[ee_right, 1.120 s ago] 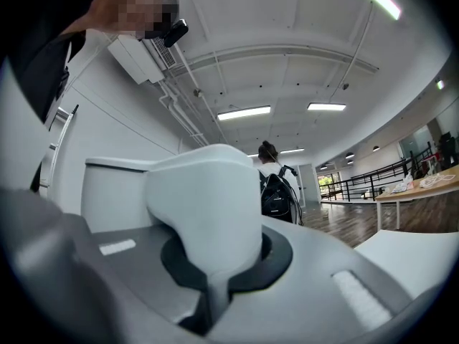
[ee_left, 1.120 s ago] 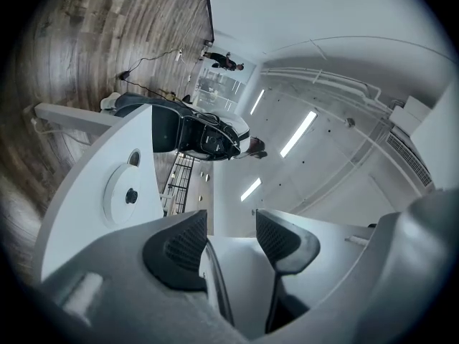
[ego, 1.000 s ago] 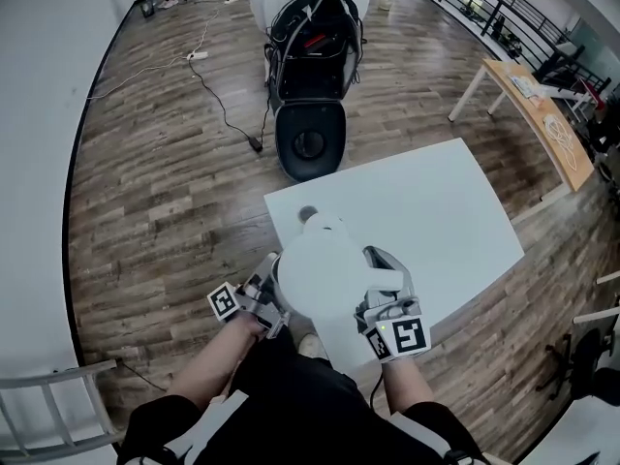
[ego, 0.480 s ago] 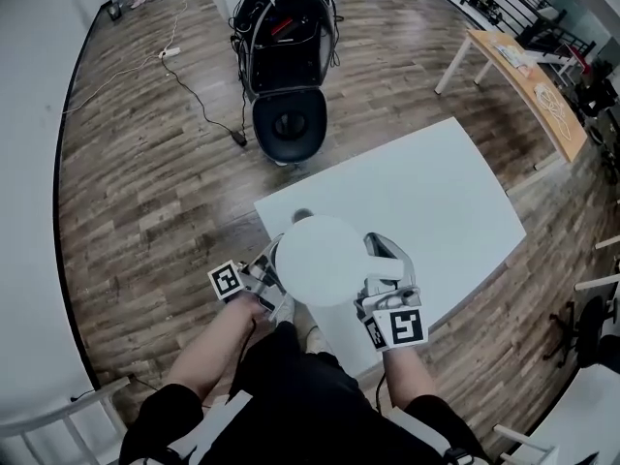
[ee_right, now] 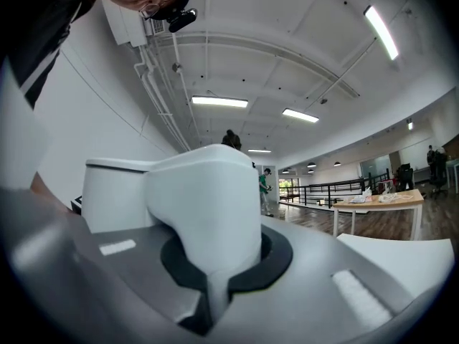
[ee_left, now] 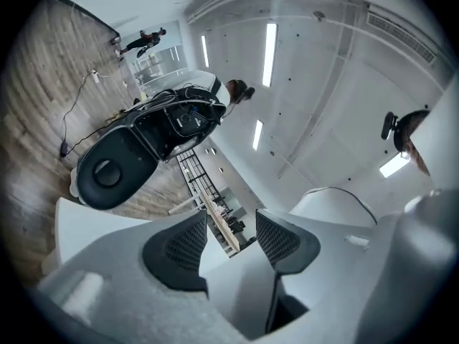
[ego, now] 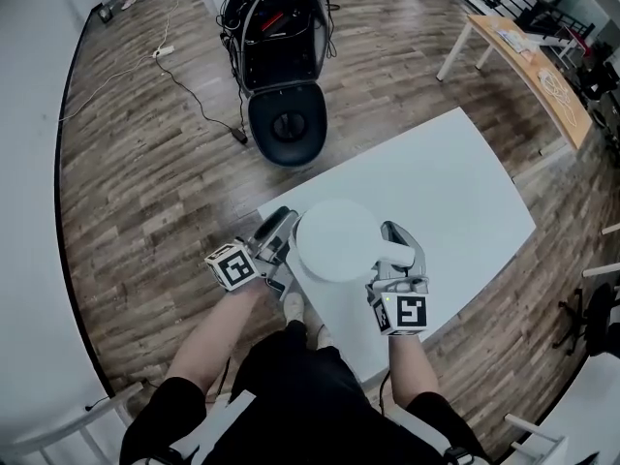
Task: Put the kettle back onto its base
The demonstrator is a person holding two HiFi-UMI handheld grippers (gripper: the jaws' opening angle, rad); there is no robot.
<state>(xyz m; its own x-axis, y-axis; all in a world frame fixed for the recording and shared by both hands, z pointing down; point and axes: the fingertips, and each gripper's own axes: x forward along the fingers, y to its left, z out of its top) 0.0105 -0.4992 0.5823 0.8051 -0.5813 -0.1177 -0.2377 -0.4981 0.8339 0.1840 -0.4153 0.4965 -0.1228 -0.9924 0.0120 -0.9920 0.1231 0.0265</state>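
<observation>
In the head view the white kettle (ego: pixel 336 238) shows from above, over the near left part of the white table (ego: pixel 455 192). My right gripper (ego: pixel 395 260) is shut on its handle (ego: pixel 399 242). The right gripper view shows the jaws clamped on the thick white handle (ee_right: pixel 208 206), with the kettle body (ee_right: pixel 115 192) behind it. My left gripper (ego: pixel 279 229) sits close against the kettle's left side, open, with nothing between the fingers (ee_left: pixel 176 249). The kettle's rounded wall (ee_left: pixel 337 206) lies just right of them. The kettle hides the table under it, and I cannot see the base.
A black scooter-like vehicle (ego: pixel 281 56) stands on the wooden floor beyond the table, with a cable (ego: pixel 208 95) trailing to its left. A wooden-topped table (ego: pixel 528 56) is at the far right. The white table's near edge (ego: pixel 358 356) is right in front of the person.
The kettle and right gripper have shifted slightly right and away. The left gripper has rolled and come up beside the kettle's left side. A small dark spot on the table is now covered.
</observation>
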